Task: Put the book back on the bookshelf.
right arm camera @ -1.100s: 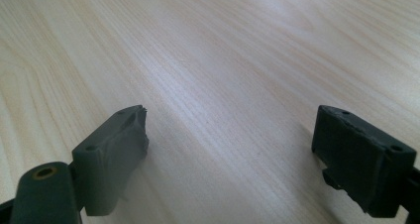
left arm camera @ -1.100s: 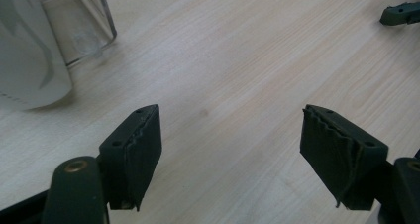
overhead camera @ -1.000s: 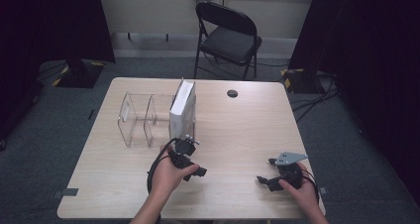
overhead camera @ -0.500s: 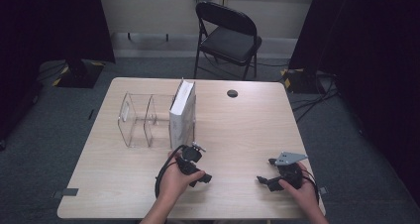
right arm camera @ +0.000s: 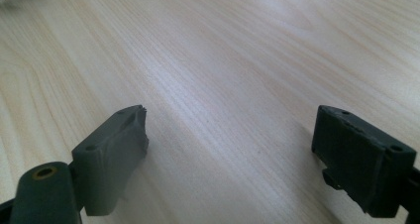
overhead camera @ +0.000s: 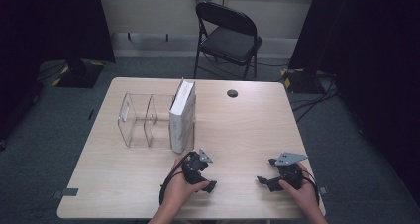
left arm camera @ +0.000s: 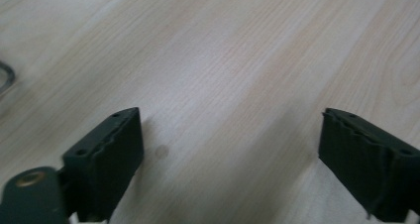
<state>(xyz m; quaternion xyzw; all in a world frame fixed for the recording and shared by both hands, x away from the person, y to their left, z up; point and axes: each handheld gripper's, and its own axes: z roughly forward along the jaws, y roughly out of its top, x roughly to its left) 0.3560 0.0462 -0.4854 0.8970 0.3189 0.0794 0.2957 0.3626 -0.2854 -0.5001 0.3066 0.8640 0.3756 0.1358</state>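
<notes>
A white book stands upright in the right end of a clear acrylic rack on the wooden table. My left gripper is low over the table just in front of the book and apart from it. In the left gripper view its jaws have just been opening and stand wide apart over bare wood, with nothing between them. My right gripper rests near the front right of the table. Its jaws are open over bare wood too.
A small black disc lies near the far edge of the table. A black folding chair stands beyond the table. Dark curtains hang at both sides, and cables run across the floor at the right.
My left hand has drawn back from the book toward the near edge and sunk closer to the table. The right hand has kept still.
</notes>
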